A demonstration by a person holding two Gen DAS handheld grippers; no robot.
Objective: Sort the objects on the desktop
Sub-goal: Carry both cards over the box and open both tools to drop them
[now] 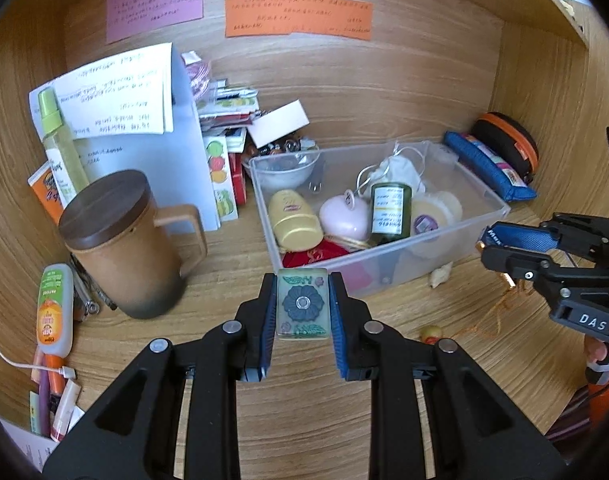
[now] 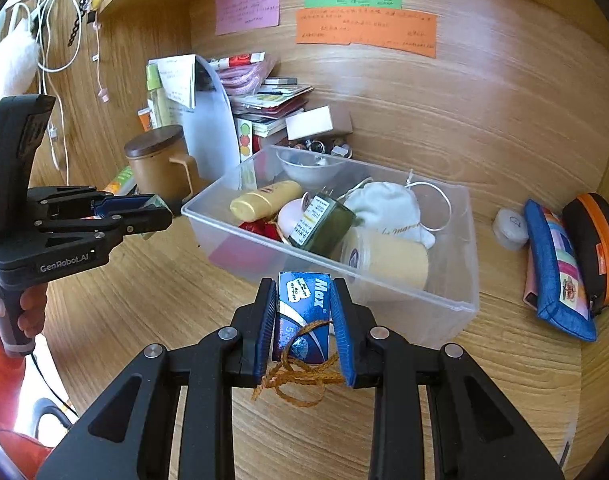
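At lower centre of each wrist view, one gripper clamps one item: the left gripper (image 1: 303, 308) pinches a flower-patterned tile (image 1: 302, 303), the right gripper (image 2: 304, 320) a blue Max box (image 2: 303, 312) trailing orange string (image 2: 300, 376). Beyond both, at frame centre, one clear plastic bin (image 2: 444, 296) sits on the bench (image 2: 152, 304), with three sticky notes (image 1: 298, 16) on the back wall.

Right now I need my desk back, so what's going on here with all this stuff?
A person is sorting desk clutter with a hand-held gripper in each hand. The left gripper is shut on a flower-patterned tile, and the right gripper is shut on a small blue box with an orange string trailing from it. Both are held just in front of the clear plastic bin, which already holds bottles and a white pouch.
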